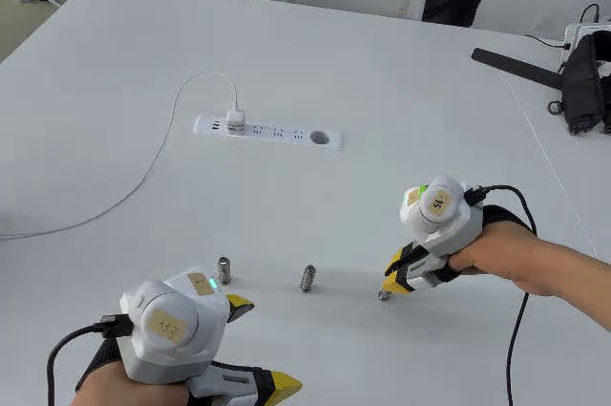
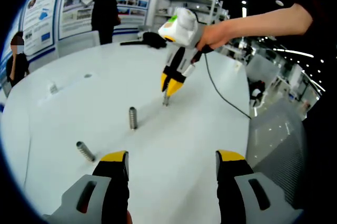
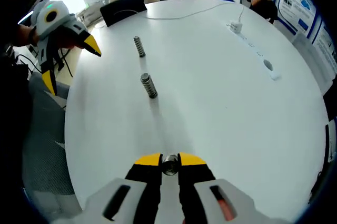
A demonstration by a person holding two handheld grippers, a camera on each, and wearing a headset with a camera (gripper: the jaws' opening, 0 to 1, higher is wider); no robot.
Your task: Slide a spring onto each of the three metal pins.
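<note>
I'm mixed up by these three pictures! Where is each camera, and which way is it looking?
Head view: on the headset, looking down at the table; shows the left hand-held gripper, right hand-held gripper and a forearm.
Left gripper view: on the left one, facing the right one; own open jaws below.
Right gripper view: on the right one, facing the left one; jaws pinch a metal piece.
All share two standing springs.
</note>
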